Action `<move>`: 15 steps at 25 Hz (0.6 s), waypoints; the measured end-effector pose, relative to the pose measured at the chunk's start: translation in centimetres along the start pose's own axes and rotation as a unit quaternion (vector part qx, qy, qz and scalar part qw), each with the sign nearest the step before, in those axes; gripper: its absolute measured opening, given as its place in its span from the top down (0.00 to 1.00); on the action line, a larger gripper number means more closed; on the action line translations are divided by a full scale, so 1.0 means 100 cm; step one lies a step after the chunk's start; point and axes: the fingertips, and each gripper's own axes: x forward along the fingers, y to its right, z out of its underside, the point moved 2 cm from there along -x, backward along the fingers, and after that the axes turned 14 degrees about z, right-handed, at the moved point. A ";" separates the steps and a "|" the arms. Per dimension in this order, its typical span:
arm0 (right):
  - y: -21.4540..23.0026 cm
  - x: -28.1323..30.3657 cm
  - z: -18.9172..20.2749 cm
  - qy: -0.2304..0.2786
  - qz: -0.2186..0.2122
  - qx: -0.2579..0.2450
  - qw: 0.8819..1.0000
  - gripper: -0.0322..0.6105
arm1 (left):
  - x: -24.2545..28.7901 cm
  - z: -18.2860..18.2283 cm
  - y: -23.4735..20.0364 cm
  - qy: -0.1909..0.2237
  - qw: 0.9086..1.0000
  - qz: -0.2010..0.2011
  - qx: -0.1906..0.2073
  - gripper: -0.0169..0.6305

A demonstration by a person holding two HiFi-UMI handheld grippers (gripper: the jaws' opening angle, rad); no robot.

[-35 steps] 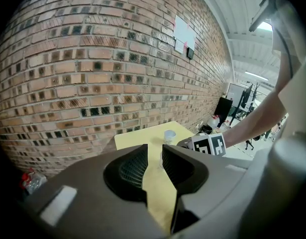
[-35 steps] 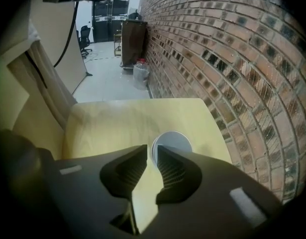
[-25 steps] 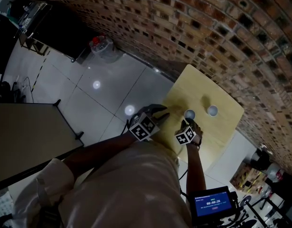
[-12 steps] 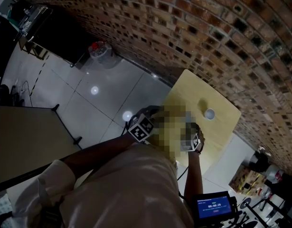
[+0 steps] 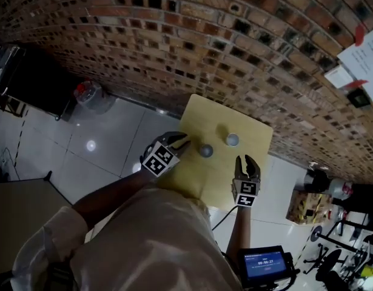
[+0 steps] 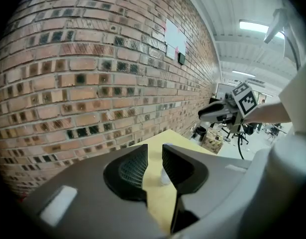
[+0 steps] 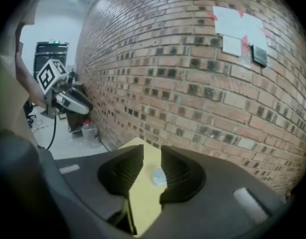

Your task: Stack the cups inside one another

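Two cups stand upright and apart on the table [image 5: 218, 176], not stacked. The left cup [image 5: 205, 150] looks grey. The right cup [image 5: 233, 139] is lighter and sits a bit closer to the brick wall [image 5: 174, 35].

The left gripper [image 5: 182, 143] is just beside the left cup, with its tips over the table's left edge and not touching the cup. In the left gripper view its jaws stand a narrow gap apart and grip nothing; the left cup [image 6: 165, 176] shows on the table beyond the gap.

The right gripper [image 5: 245, 160] is over the table's near right part, below the right cup and clear of it. In the right gripper view its jaws are also narrowly apart and empty. A cup [image 7: 158, 177] shows past the gap, partly behind the right-hand jaw; can't tell which one.

Each gripper view catches the other gripper off to the side. White papers [image 5: 362, 56] are pinned on the wall, and a small lit screen [image 5: 265, 263] sits low by the person's right arm.
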 end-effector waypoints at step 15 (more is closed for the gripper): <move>0.062 -0.042 -0.016 0.058 0.114 0.122 0.984 0.76 | 0.039 -0.029 0.003 -0.001 0.997 0.073 0.026 0.80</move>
